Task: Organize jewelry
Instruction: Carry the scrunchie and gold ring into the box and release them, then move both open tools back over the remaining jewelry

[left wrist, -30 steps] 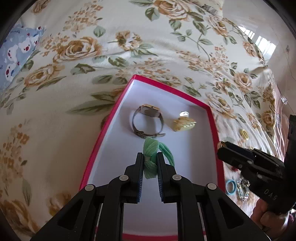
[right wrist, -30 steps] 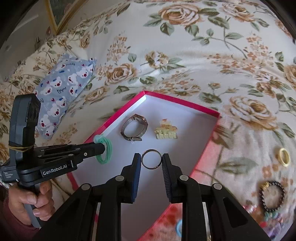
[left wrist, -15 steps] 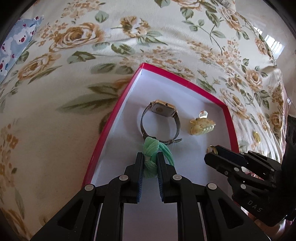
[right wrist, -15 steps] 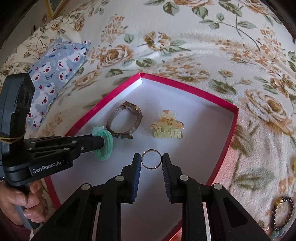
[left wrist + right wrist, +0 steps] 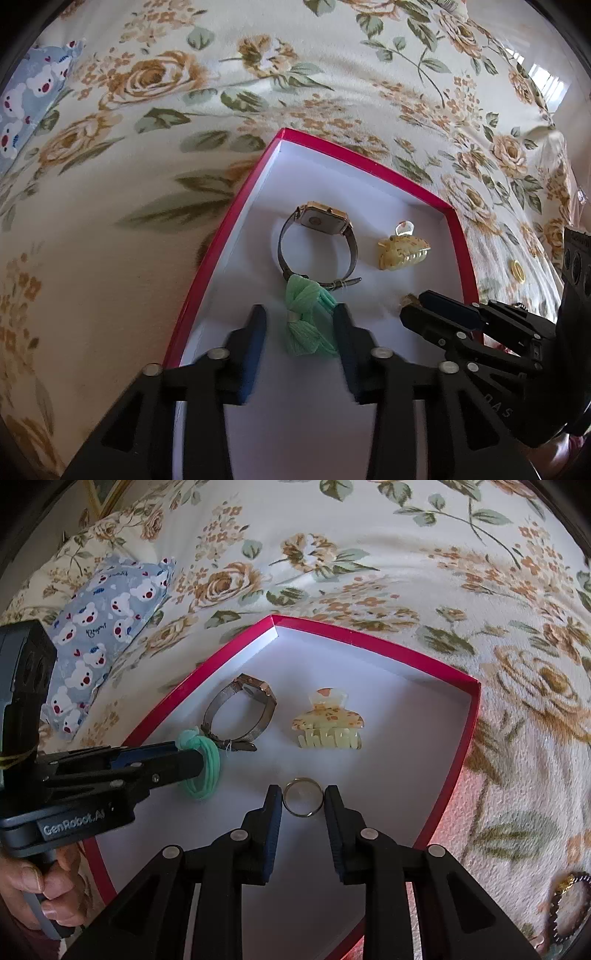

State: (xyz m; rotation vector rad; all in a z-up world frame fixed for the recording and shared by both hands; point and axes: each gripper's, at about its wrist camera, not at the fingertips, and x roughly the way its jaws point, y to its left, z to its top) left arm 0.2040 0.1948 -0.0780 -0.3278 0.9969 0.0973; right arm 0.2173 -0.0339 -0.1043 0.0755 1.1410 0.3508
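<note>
A red-rimmed box with a white floor lies on the flowered bedspread. In it are a wristwatch and a yellow hair claw. My left gripper is open over the box, and a green hair tie lies between its spread fingers next to the watch strap. My right gripper is shut on a metal ring low over the box floor, in front of the claw. The left gripper and the watch also show there.
A blue bear-print pouch lies on the bedspread left of the box. A gold ring and a dark bead bracelet lie on the bedspread right of the box.
My left gripper has opened and let go of the green hair tie inside the box. Both grippers have moved lower and further into the box; the right still holds the ring.
</note>
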